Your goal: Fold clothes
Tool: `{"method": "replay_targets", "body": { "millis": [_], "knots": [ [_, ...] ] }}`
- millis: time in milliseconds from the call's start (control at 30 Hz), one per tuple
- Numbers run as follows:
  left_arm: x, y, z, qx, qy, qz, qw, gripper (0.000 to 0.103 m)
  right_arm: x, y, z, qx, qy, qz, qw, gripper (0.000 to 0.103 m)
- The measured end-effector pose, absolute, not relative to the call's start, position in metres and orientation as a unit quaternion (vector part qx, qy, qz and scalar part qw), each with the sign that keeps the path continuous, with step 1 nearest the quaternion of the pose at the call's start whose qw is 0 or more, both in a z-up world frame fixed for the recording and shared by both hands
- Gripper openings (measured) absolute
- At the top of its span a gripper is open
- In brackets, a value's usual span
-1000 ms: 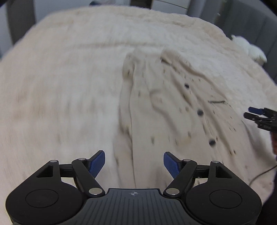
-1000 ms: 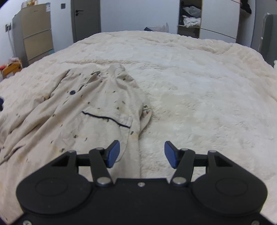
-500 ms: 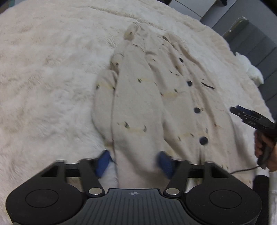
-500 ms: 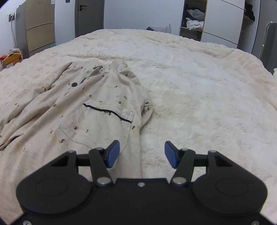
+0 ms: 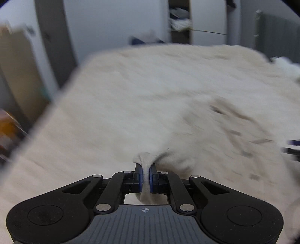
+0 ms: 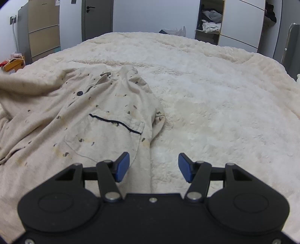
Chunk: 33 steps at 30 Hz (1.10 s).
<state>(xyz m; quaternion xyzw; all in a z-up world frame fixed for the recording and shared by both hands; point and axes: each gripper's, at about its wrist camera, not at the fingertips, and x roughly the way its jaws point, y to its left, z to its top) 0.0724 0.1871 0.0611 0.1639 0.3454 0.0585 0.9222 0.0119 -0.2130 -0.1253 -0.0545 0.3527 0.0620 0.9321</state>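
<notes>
A beige spotted button shirt (image 6: pixel 90 120) lies on the fluffy cream bed cover (image 6: pixel 215 105), collar at the far end, chest pocket with a dark trim facing up. My left gripper (image 5: pixel 145 177) is shut on a bunched fold of the shirt (image 5: pixel 215 142), which trails off to the right; that view is blurred by motion. My right gripper (image 6: pixel 153 166) is open and empty, low over the shirt's right side edge, with its left finger over the cloth and its right finger over the bed cover.
Beyond the bed stand a wooden drawer unit (image 6: pixel 44 28), a grey door (image 6: pixel 96 17) and an open wardrobe with folded clothes (image 6: pixel 210 22). An orange box (image 6: pixel 14 64) sits on the floor at left. The bed's right half is bare cover.
My left gripper has closed on the shirt's edge and swung up, pulling the cloth with it. My right gripper has stayed open and moved slightly closer over the shirt's right side.
</notes>
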Motion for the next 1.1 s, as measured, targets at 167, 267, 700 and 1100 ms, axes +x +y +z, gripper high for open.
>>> {"method": "replay_targets", "body": {
  "millis": [167,267,700,1100],
  "knots": [
    [0.114,0.234,0.030,0.252,0.342,0.229,0.876,0.026,0.011,-0.214,-0.126,-0.057,0.353,0.061,0.932,0.056],
    [0.104,0.267,0.016,0.121,0.384,0.204,0.892,0.026,0.010,-0.216,-0.125,-0.053,0.353,0.055,0.933,0.056],
    [0.057,0.276,-0.070,0.053,0.458,0.138,0.877,0.040,0.015,-0.205,-0.132,-0.074,0.363,0.067,0.926,0.056],
    [0.079,0.234,-0.093,0.217,0.452,0.104,0.859,0.004,0.014,-0.195,-0.136,-0.093,0.369,0.082,0.921,0.056]
  ]
}}
